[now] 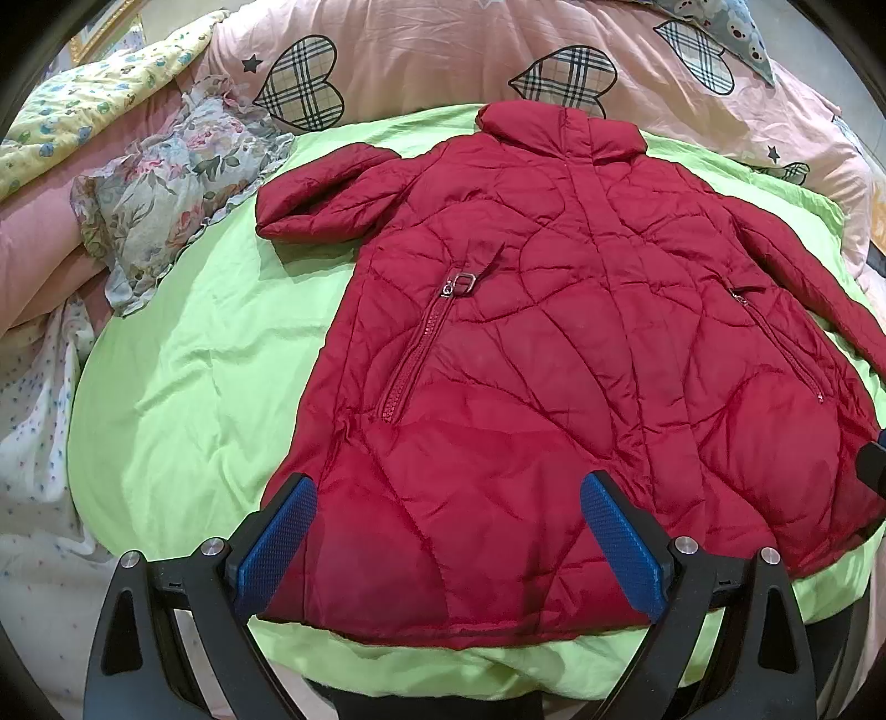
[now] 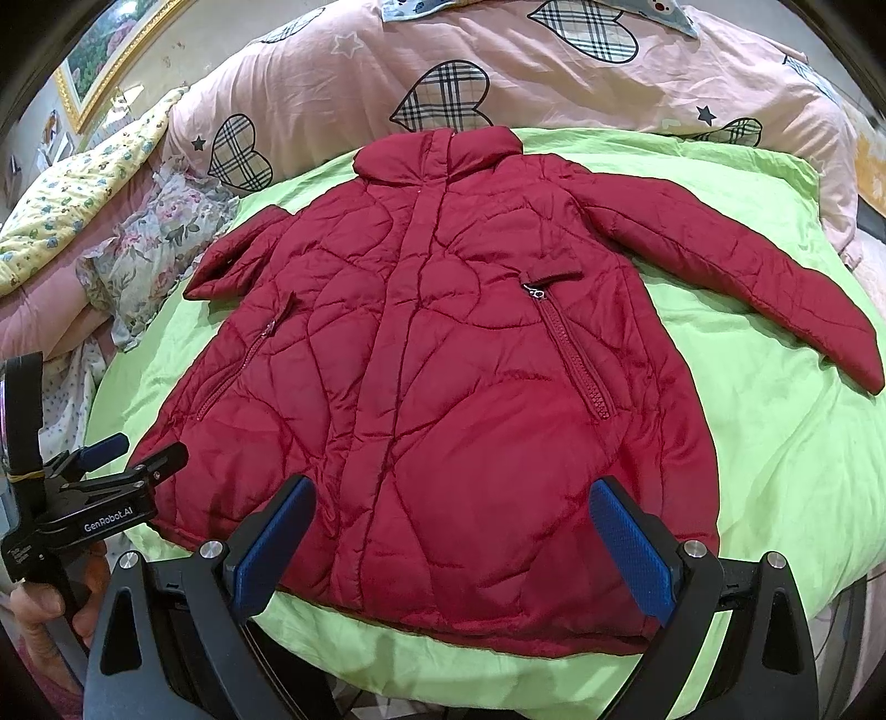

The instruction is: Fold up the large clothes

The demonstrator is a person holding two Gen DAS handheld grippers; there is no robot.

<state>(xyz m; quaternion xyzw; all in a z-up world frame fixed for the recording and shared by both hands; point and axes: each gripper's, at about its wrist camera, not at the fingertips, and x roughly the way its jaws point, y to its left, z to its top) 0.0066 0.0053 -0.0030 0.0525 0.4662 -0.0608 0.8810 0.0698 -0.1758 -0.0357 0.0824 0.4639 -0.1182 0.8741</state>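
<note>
A dark red quilted jacket lies flat, front up, collar at the far end, on a lime green sheet. It also shows in the right wrist view. Its left sleeve is folded short; its right sleeve stretches out to the right. My left gripper is open and empty over the hem's left part. My right gripper is open and empty over the hem's middle. The left gripper also shows at the left of the right wrist view, beside the hem's left corner.
A pink quilt with plaid hearts lies behind the jacket. A floral cloth and a yellow patterned blanket lie at the far left. A white dotted sheet lies at the left. A framed picture hangs at the back left.
</note>
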